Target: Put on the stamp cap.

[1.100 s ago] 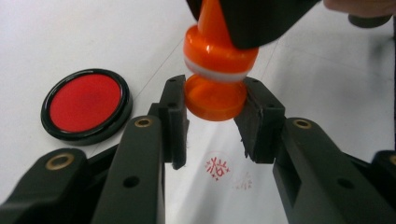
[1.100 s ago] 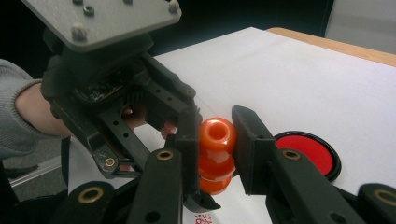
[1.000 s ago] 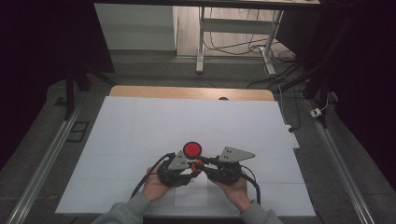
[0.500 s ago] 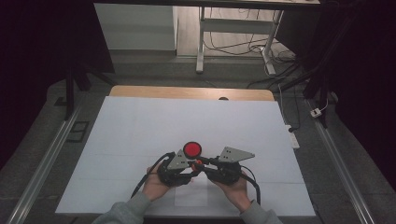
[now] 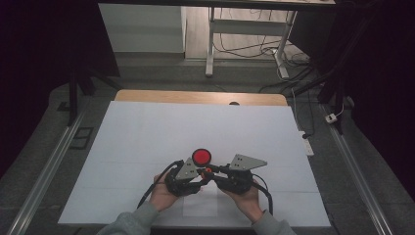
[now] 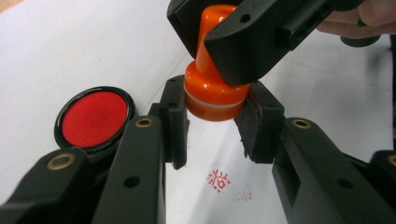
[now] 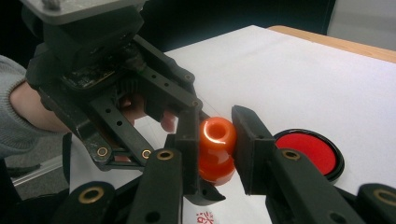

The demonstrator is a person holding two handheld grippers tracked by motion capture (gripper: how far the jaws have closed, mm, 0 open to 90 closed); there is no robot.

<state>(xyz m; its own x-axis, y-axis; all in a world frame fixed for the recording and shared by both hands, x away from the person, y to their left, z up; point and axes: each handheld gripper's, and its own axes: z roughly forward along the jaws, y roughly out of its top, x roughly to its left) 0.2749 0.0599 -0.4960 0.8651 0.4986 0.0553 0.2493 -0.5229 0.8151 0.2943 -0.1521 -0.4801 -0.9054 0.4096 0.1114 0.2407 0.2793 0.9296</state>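
Observation:
An orange stamp hangs just above the white paper, held between both grippers. My left gripper has its pads pressed on either side of the stamp's wide base. My right gripper is shut on the stamp's narrow handle and enters the left gripper view from above. In the high view the two grippers meet at the stamp, near the table's front. A round red ink pad lies open just beyond them. A red stamped mark shows on the paper below the stamp.
The white sheet covers most of the wooden table. A person's hands hold both grippers at the near edge. Metal rails run along both sides, with desk legs and cables on the floor beyond.

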